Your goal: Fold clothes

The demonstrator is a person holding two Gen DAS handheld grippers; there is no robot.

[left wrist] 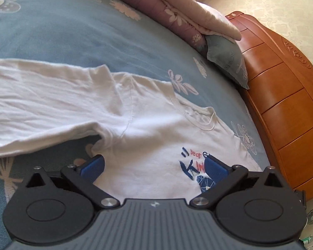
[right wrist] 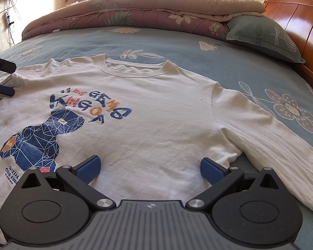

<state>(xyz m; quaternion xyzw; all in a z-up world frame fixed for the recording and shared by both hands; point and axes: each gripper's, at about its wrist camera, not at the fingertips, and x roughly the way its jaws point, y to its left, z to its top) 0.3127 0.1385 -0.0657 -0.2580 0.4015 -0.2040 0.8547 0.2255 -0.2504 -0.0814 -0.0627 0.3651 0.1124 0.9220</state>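
While the white long-sleeved shirt (right wrist: 148, 108) lies face up and flat across the blue floral bedsheet (right wrist: 177, 43), no fold looks begun. At nine o'clock in the right wrist view, the left gripper (left wrist: 154, 166) hovers with fingers spread beside the armpit, its sleeve (left wrist: 41, 106) stretching out toward nine. At six o'clock the right gripper (right wrist: 150, 168), also spread, pinches nothing near the other armpit, that sleeve (right wrist: 271, 145) trailing toward four. I judge the next move to be nipping soft, wrinkled knit at a sleeve and carrying it inward.

Shirt (right wrist: 148, 112) hem, sleeve cuffs cut off by frame edges; small chest print unreadable.
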